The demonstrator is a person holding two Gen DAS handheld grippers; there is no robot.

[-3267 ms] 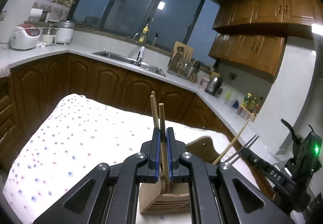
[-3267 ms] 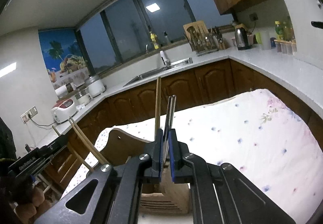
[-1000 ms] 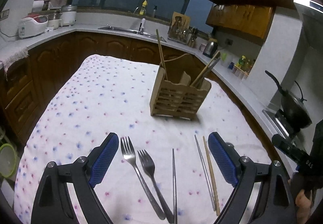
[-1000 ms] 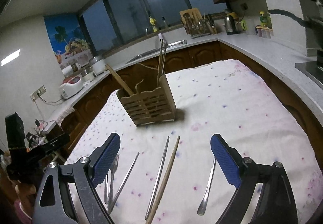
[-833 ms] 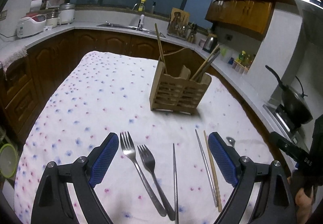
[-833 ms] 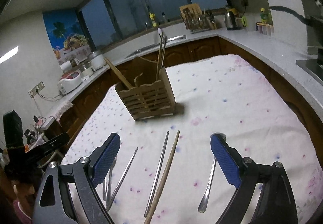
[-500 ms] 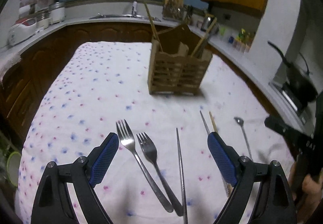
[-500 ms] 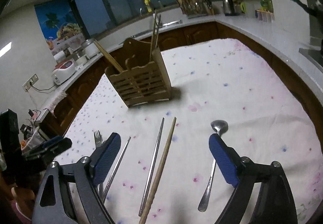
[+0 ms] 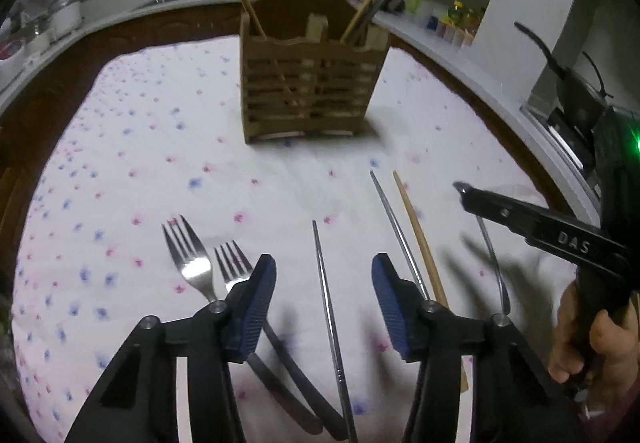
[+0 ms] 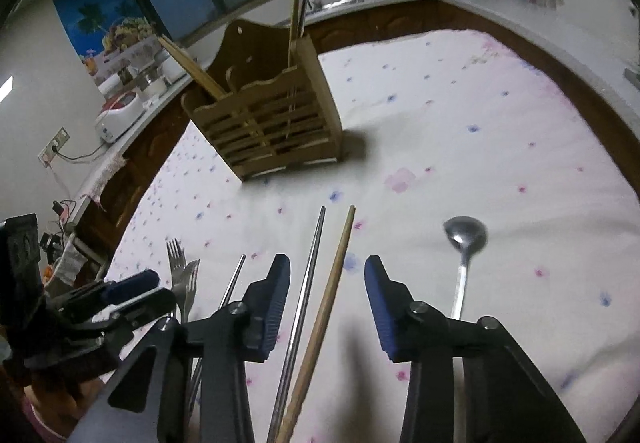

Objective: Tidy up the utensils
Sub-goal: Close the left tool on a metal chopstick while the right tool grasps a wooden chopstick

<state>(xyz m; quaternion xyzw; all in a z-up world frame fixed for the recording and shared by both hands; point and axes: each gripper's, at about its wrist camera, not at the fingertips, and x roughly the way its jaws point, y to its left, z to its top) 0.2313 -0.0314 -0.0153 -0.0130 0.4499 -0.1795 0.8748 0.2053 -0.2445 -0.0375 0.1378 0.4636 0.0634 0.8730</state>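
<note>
A wooden caddy stands on the flowered cloth with chopsticks in its end compartments. My left gripper hangs low over the cloth, jaws closing, with one metal chopstick lying between the pads, untouched. Two forks lie just left of it. My right gripper is also closing, astride a metal chopstick and a wooden chopstick, pads clear of both. A spoon lies to its right.
The table's cloth runs to dark wooden cabinets on all sides. A pan sits on the stove at the right, a rice cooker on the left counter. A hand holds the right gripper.
Both grippers let go of chopsticks at the caddy, drew back, then sank toward the utensils on the cloth. Their jaws have narrowed from wide open in the last half second.
</note>
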